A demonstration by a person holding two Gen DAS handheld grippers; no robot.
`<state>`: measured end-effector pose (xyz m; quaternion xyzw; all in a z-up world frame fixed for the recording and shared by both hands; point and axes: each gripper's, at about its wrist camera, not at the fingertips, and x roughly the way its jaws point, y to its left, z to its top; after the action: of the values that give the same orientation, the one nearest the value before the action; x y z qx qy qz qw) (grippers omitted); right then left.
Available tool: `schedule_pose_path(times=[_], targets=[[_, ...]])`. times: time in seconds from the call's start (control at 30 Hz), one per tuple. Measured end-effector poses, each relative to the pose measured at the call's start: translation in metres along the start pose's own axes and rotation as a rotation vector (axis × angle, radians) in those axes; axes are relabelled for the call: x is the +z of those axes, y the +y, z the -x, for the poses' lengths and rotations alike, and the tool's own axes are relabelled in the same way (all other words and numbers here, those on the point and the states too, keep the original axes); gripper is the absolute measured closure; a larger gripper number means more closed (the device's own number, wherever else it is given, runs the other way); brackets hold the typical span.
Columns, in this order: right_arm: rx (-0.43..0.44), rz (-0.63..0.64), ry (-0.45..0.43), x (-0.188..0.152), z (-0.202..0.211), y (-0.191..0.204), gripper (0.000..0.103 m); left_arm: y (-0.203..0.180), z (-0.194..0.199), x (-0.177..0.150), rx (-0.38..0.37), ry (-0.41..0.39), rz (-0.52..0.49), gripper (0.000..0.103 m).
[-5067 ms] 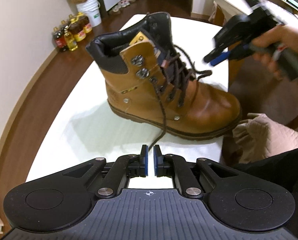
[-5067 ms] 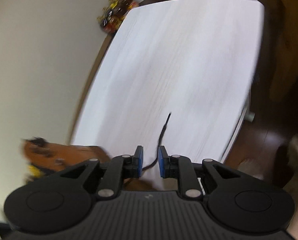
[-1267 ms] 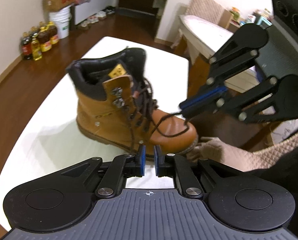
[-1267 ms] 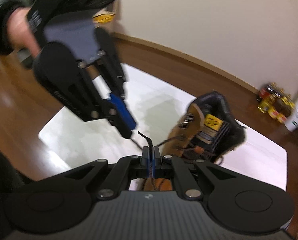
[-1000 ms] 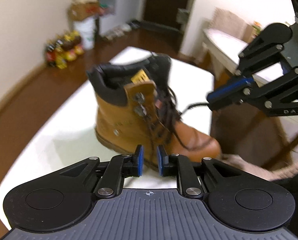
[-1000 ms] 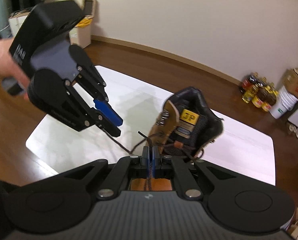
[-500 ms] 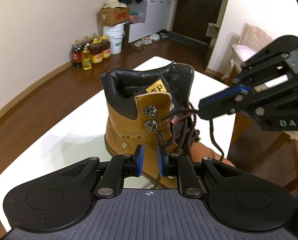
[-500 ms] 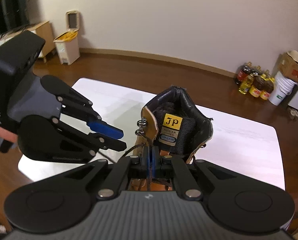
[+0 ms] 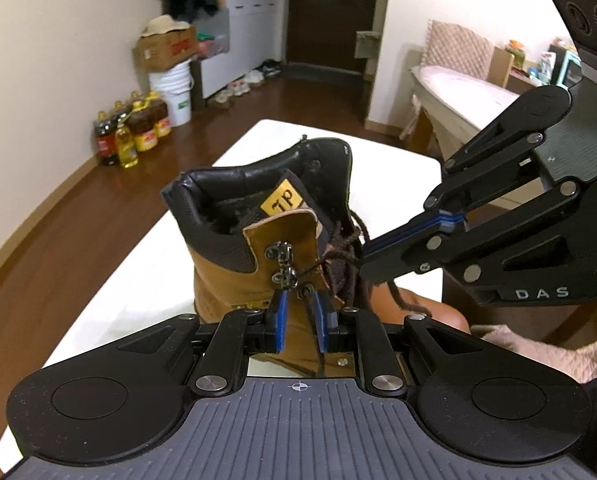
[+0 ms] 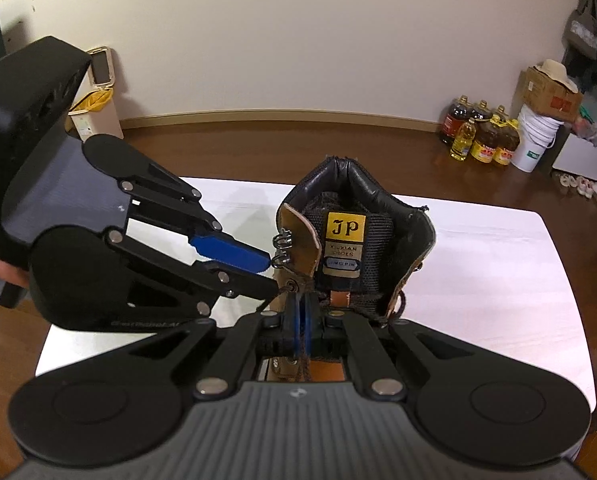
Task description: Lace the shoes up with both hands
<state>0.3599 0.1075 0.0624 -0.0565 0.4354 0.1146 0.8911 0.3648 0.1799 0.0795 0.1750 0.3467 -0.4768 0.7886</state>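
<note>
Cream walls [image 10: 298, 40] met a dark wooden floor [image 9: 58, 232] along a brown skirting board. Oil bottles [image 9: 132, 130] and a white bucket [image 9: 176, 94] under a cardboard box [image 9: 164, 46] stood at upper left in the left view; a dark door [image 9: 326, 12] closed the far end.

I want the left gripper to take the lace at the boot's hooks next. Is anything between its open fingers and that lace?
Nothing visible blocks it. The left gripper stands open right at the hooks, and the lace already runs down between its fingers. The right gripper pinches lace beside the tongue.
</note>
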Motion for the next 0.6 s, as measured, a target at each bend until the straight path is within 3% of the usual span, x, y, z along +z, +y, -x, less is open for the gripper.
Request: schedule_pose_path(times=[0.6], targets=[[-0.019, -0.009, 0.005, 0.004, 0.009, 0.014, 0.100, 0.004, -0.005, -0.007, -0.029, 0.007, -0.046, 0.087]])
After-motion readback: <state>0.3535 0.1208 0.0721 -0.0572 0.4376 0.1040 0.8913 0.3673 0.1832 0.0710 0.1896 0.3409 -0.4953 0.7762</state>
